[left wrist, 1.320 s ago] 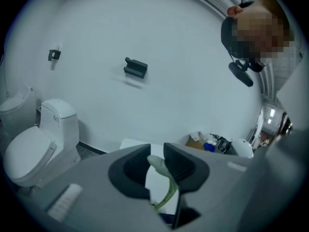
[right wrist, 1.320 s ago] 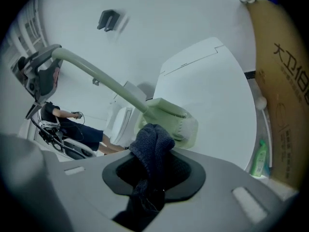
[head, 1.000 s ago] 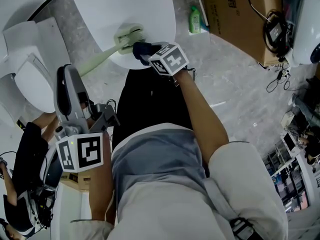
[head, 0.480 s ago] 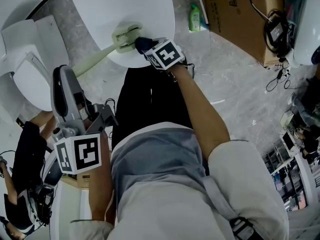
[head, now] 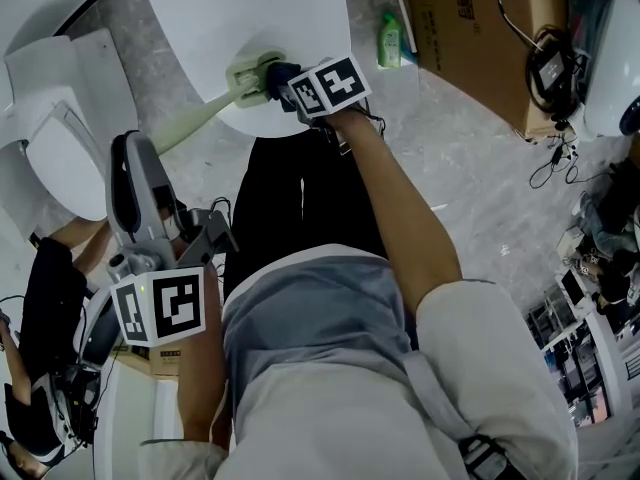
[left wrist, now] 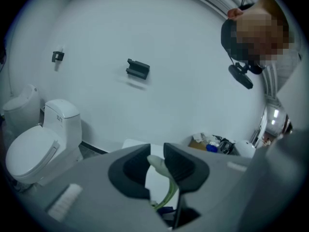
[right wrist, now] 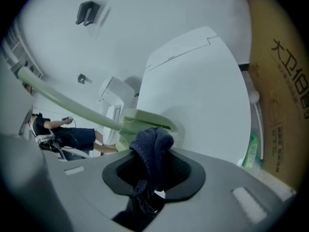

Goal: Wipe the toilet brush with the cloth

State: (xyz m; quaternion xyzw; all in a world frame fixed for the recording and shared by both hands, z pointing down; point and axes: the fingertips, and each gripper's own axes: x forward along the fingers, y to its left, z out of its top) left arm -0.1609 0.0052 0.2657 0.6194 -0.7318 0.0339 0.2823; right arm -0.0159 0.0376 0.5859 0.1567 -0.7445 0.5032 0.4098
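Above the white worktop (head: 250, 8) and grey stone floor (head: 440, 148), the left gripper (left wrist: 155, 162) clamps the toilet brush (head: 205, 113) handle while the right gripper (right wrist: 154, 170) pinches the cloth (right wrist: 152, 144).

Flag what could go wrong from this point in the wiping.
1. The left claw pinches only the very end of the brush handle, so the head may swing or slip when pushed.
2. The cloth is a small bunch in the right claw; it could pull out, or the claw itself might rub the head.
3. The head sits near the table edge and might slide off.
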